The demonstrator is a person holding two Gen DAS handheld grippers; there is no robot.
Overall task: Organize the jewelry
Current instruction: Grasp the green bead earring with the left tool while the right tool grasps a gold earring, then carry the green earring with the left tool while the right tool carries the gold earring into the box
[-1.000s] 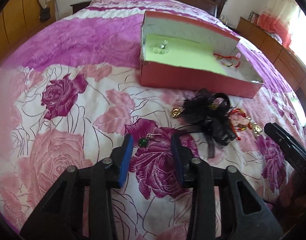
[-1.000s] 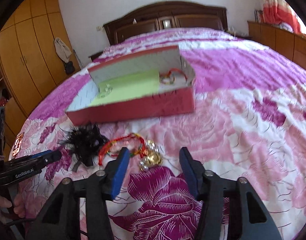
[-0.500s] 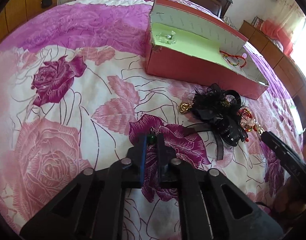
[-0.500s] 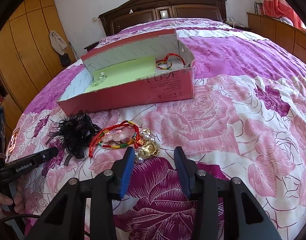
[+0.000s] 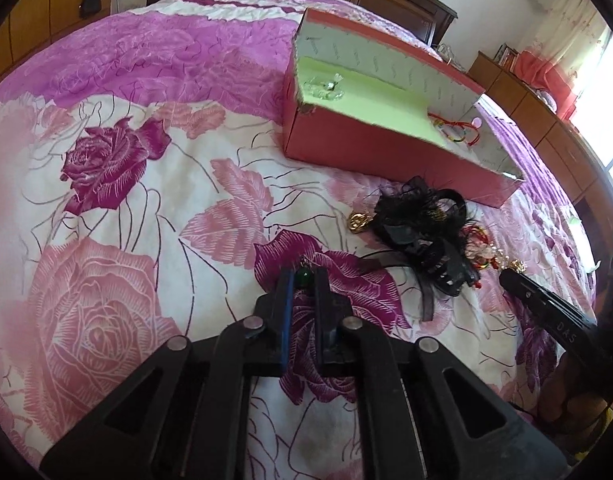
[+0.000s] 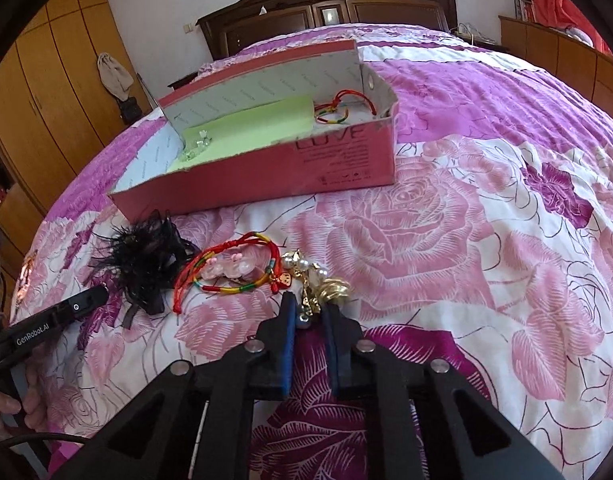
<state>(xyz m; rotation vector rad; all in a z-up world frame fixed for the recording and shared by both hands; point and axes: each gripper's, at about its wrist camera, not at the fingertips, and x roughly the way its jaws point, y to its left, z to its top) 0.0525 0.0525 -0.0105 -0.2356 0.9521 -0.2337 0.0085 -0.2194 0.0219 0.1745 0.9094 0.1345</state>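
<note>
green bead earring between fingers

Box on bed; hair clip, bracelets before it.

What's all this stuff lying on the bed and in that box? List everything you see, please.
Box: one, red with a green lining, open on the bedspread.
Clear crystal piece: one, on the lining at one end of the box.
Cord bracelet: one, red and multicoloured, at the box's other end.
Hair clip: one, black and feathery, before the box.
Woven bracelet: one, red and multicoloured, beside the clip.
Gold and pearl piece: one, between the right gripper's closing jaws.
Green bead earring: one, pinched.
Bedspread: one, pink and purple roses.
Left gripper: black, blue pads, shut.
Right gripper: black, blue pads.
</note>
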